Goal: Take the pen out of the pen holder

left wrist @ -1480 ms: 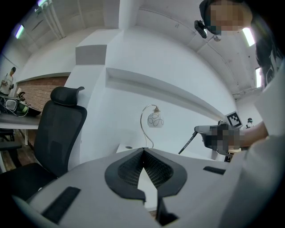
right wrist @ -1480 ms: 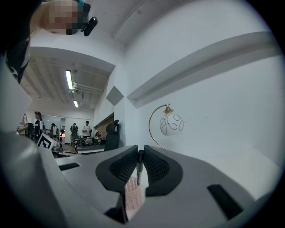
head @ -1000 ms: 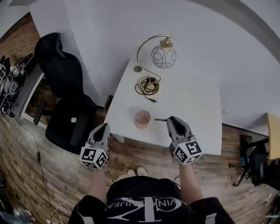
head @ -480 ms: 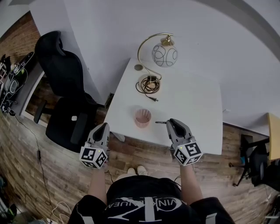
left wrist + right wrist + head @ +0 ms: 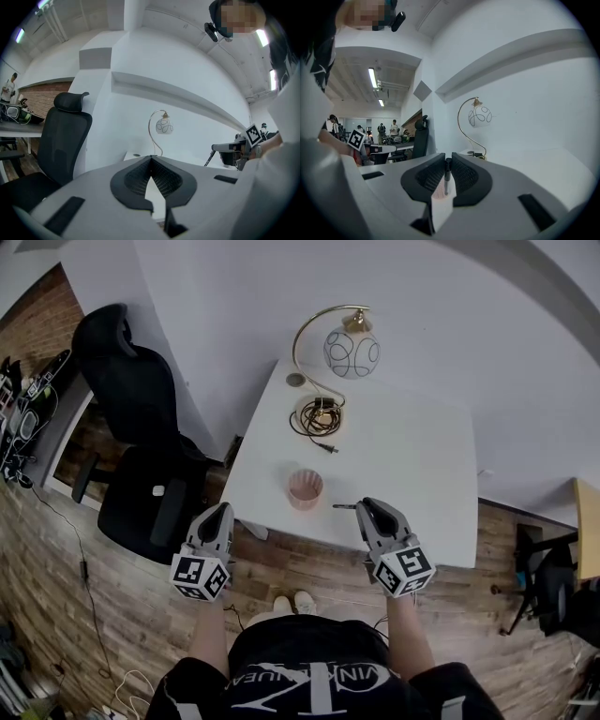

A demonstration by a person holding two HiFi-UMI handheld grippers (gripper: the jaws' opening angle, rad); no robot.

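R gripper [image 5: 363, 506] is clamped on the pen [image 5: 447, 177], held betw. its pads. In the head view the pen pokes out sideways from the jaw tips, above the front of the table [image 5: 412, 465]. It sits just right of the pink pen holder [image 5: 305, 487], near it but not touching. L gripper [image 5: 223, 514] is closed w/ nothing in it, off the table's near-left corner. Progress: pen is out of the holder, which looks empty, so the main step seems done. What's left, prob., is only to put the pen down. Count: 2 grippers, 1 pen, 1 pen holder, 1 table, 1 lamp [image 5: 351, 351], 1 cable coil [image 5: 317, 417], 1 office chair [image 5: 131, 399].
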